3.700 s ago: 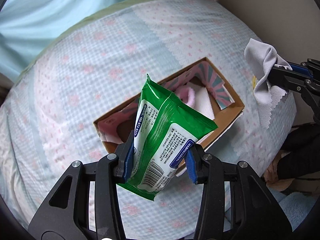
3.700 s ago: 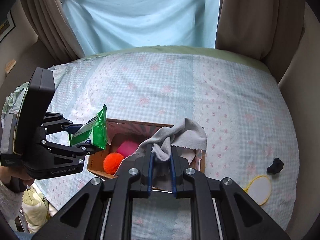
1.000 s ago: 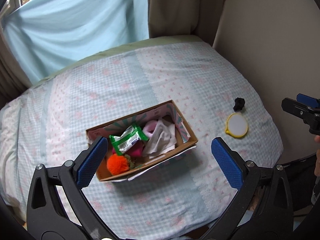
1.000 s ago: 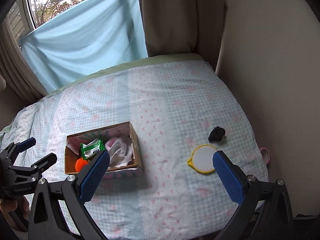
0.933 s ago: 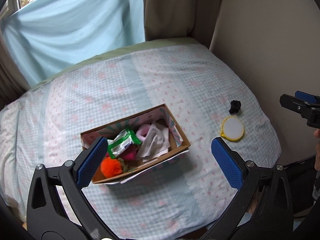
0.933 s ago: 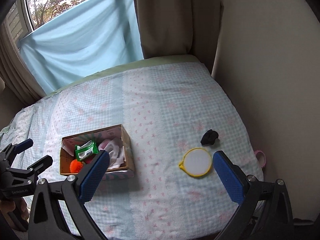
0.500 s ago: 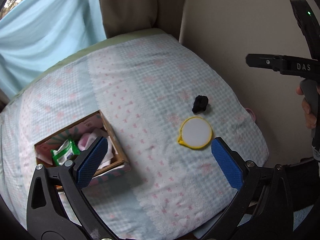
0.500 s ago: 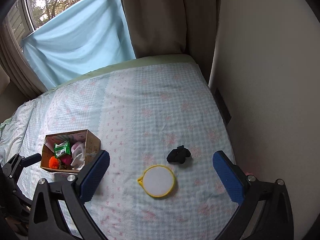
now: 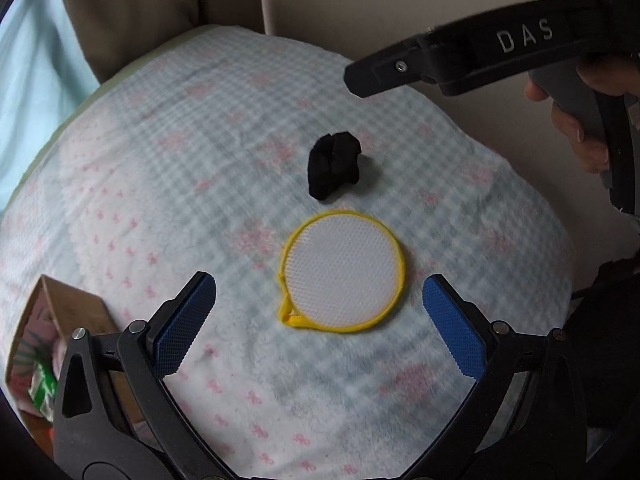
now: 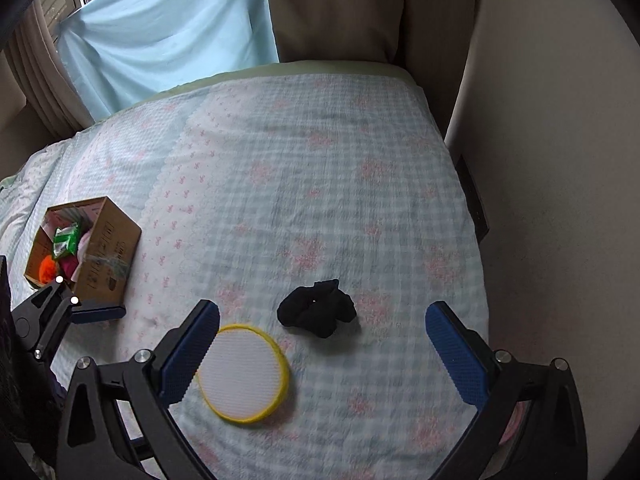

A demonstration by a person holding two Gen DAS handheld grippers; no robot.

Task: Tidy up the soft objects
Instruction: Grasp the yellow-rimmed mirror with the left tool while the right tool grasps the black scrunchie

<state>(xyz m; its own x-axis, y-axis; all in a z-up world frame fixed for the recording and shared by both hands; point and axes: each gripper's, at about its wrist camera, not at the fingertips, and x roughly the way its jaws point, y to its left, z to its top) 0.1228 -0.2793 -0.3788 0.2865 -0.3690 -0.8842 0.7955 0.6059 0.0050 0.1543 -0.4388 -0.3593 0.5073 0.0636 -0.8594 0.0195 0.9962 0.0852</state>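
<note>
Lying at the far left of the bedspread (image 10: 320, 184), a cardboard box (image 10: 106, 256) already holds a green packet (image 10: 66, 240), an orange pom-pom (image 10: 47, 268) and something pink. Moving right, two soft things remain loose on the cover, well apart from the box: a round white pad with a yellow rim (image 9: 342, 270), and just beyond it, not quite touching, a crumpled black fabric piece (image 9: 334, 168).

In the left wrist view, the left gripper (image 9: 320, 320) hangs with its blue pads spread wide and empty, and the yellow-rimmed pad sits squarely between and just ahead of them. The pad is round, so no long axis matters.

In the right wrist view, the right gripper (image 10: 322, 354) is likewise spread wide, holding nothing. The black fabric piece (image 10: 318, 312) lies centred just ahead of its fingertips, its longer side running left to right across the gap, while the pad sits by its left finger (image 10: 188, 356).

Judging by this, each hand is lined up on its own item: left nearer the pad, right nearer the black fabric.
</note>
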